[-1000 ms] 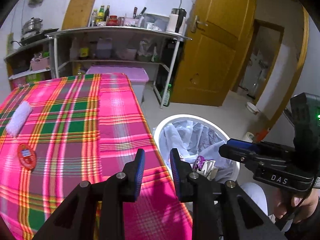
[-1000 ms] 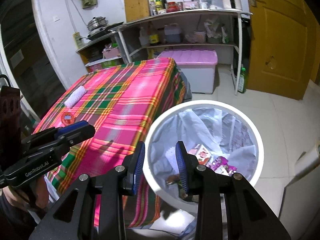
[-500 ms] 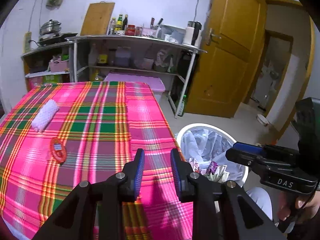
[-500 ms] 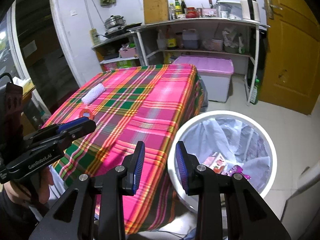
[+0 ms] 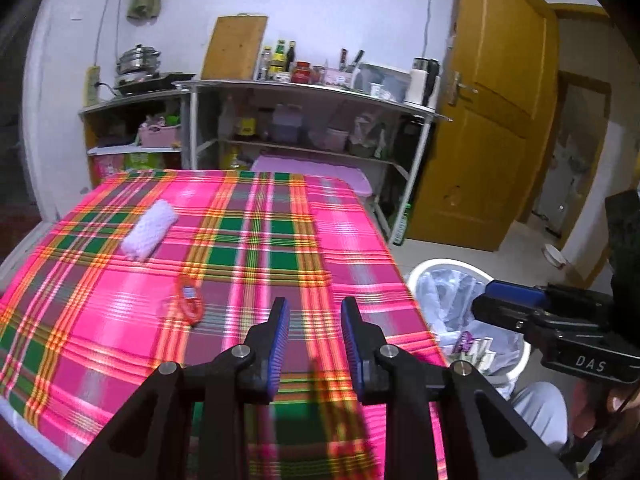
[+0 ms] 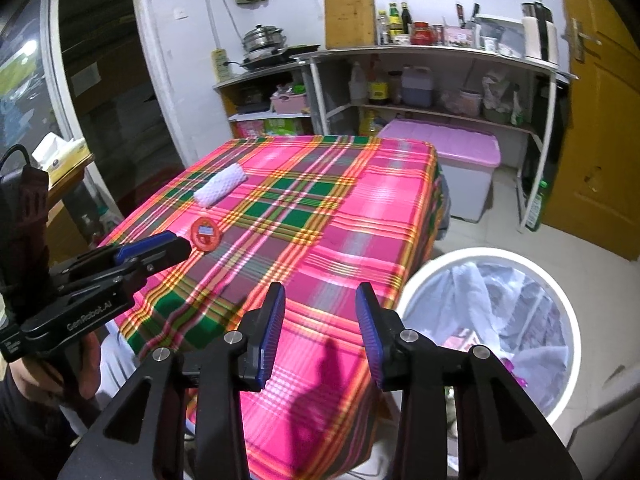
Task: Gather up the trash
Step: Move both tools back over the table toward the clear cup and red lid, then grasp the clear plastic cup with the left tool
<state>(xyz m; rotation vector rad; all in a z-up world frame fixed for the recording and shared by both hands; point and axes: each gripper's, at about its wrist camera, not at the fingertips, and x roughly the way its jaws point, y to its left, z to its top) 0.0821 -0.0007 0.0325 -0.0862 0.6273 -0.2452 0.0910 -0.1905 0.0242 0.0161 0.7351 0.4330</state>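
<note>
Between the right gripper (image 6: 320,304) jaws nothing's held, they've just been opening a bit more; left gripper (image 5: 312,316) hangs parted and empty too. Past them on the plaid tablecloth (image 5: 256,240) sit a red round wrapper (image 5: 190,304) and white foam sleeve (image 5: 150,230), with the lined bin (image 6: 568,320) beside the table.

Motion blur smears the red round wrapper (image 5: 188,300); bin (image 6: 570,332) cut off.
</note>
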